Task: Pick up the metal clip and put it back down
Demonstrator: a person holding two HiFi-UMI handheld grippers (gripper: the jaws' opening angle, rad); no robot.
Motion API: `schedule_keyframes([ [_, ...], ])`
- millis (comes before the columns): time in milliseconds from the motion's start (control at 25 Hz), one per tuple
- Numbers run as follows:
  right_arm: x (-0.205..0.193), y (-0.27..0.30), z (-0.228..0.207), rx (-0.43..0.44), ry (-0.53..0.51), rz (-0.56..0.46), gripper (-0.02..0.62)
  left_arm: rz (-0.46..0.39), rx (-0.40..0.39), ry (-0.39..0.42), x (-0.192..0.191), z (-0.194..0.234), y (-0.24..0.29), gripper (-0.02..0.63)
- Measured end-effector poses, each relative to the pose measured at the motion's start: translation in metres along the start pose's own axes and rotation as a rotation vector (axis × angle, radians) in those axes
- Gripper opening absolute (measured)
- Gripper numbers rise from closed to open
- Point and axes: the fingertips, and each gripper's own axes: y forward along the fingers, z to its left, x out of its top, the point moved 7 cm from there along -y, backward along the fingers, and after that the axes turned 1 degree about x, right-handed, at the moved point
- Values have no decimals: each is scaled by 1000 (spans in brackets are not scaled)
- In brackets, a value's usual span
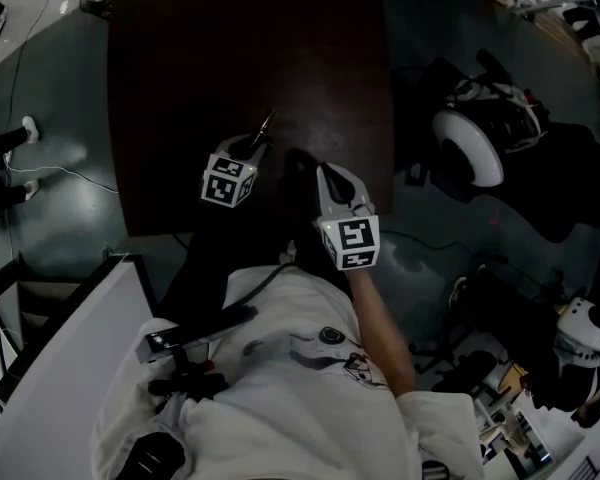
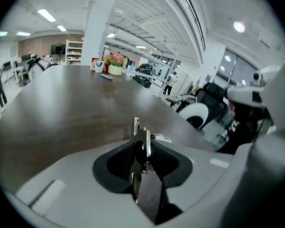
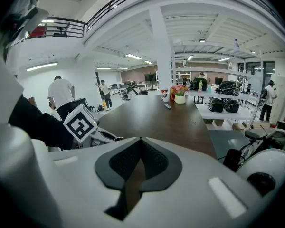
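Left gripper (image 1: 257, 145) (image 2: 142, 152): clenched on the metal clip (image 1: 268, 124) (image 2: 137, 127). In the left gripper view the dark pads press on the clip from both sides. The clip stands on edge between them, and its bright upper end sticks out past the jaw tips. In the head view the clip sits over the dark brown table (image 1: 180, 68) (image 2: 61, 108), near the edge closest to me and about midway along that edge. I cannot confirm from either view whether the clip's lower end clears the surface. Right gripper (image 1: 325, 176) (image 3: 140, 139): jaws drawn together at the tips with nothing between them. It is over the same near edge, just right of the left gripper and apart from it. The left gripper's marker cube (image 3: 80, 123) shows in the right gripper view at lower left. At the far end of the table, well apart from both tools, stands a small group of things that includes a pot of flowers (image 3: 179, 95) (image 2: 115, 66).
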Motion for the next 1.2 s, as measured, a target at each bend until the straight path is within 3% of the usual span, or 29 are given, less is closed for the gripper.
schedule_keyframes([
  [160,4,-1,2,2,-3,-7,2,-186,-134,-309,9,5,-20,92],
  [280,9,-2,3,0,-8,-27,2,-320,-222,-464,16,8,-39,92],
  [400,19,-5,4,-3,-17,-62,2,-431,-286,-551,23,9,-63,92],
  [560,46,-8,15,-10,-32,-125,2,-586,-369,-600,41,8,-108,92],
  [720,88,-6,27,-11,-51,-242,2,-760,-413,-577,76,7,-157,92],
  [960,137,-10,34,18,-113,-408,2,-888,-359,-404,114,-3,-206,92],
  [1200,167,-23,38,8,-138,-510,2,-986,-275,-224,148,-9,-254,92],
])
